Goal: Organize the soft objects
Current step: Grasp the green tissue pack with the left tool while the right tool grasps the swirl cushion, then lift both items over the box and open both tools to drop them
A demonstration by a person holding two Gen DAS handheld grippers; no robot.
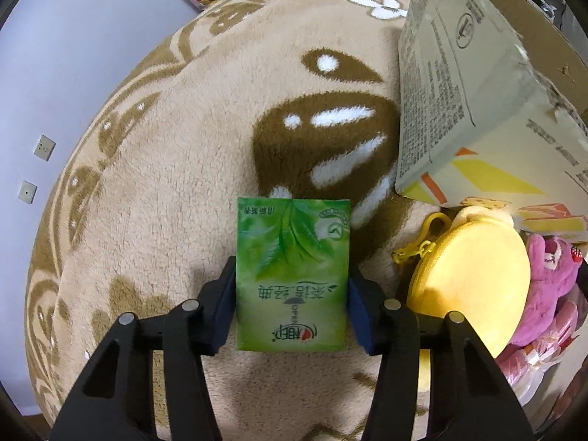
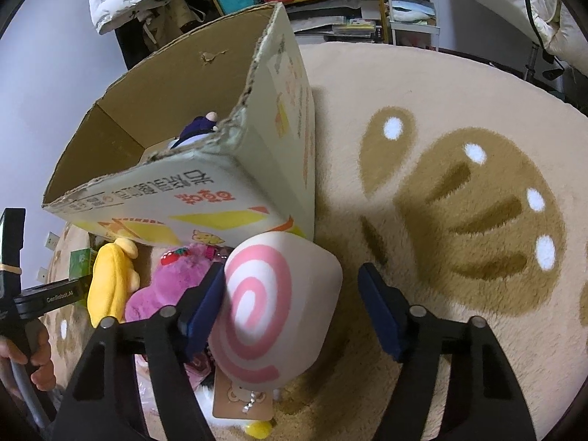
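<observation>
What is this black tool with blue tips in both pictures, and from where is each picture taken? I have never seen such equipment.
No robot here: a person holds a two-finger gripper in each hand, and a fisheye camera on each looks along its fingers. In the left view, the left gripper is shut on a green tissue pack, its blue pads pressing both sides. In the right view, the right gripper is open around a white plush with a pink swirl; only one pad touches it. Everything lies on a beige rug. Beside it are a yellow plush pouch, a pink plush toy and an open cardboard box.
</observation>
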